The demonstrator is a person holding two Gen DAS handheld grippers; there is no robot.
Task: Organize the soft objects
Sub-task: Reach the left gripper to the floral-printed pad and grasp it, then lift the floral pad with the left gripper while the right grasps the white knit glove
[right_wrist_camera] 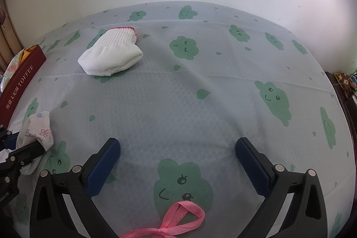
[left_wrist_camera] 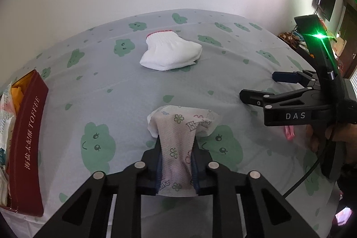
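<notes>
The left gripper (left_wrist_camera: 177, 162) has its jaws clamped tight on a small pink-and-white patterned sock with little green flowers (left_wrist_camera: 178, 142); the knit is pinched narrow between the blue pads and bunches out wider past the fingertips, its far end sagging onto the cloth. From the right wrist view the same sock sticks out of the left jaws at the lower left edge.

The right gripper (right_wrist_camera: 177, 160) holds nothing, its jaws spread wide with bare cloth between the two blue pads (right_wrist_camera: 104, 168). Just beneath it, close to the camera, a glossy pink satin ribbon tied in a looped bow (right_wrist_camera: 176, 222) lies flat on the cloth, not touched by either finger. A person's hand (left_wrist_camera: 321, 135) grips the handle of that right gripper at the right side of the left wrist view.

Farther out, towards the wall, a white knitted sock with a red-stitched cuff (left_wrist_camera: 171, 52) lies by itself, well apart from both grippers.

Everything rests on a pale grey cloth printed with green smiling clouds (right_wrist_camera: 200, 86) that covers the counter. At the left edge stands a dark red box lettered TOFFEE (left_wrist_camera: 26, 137), open on top, with pale wrappers and something yellow showing inside
</notes>
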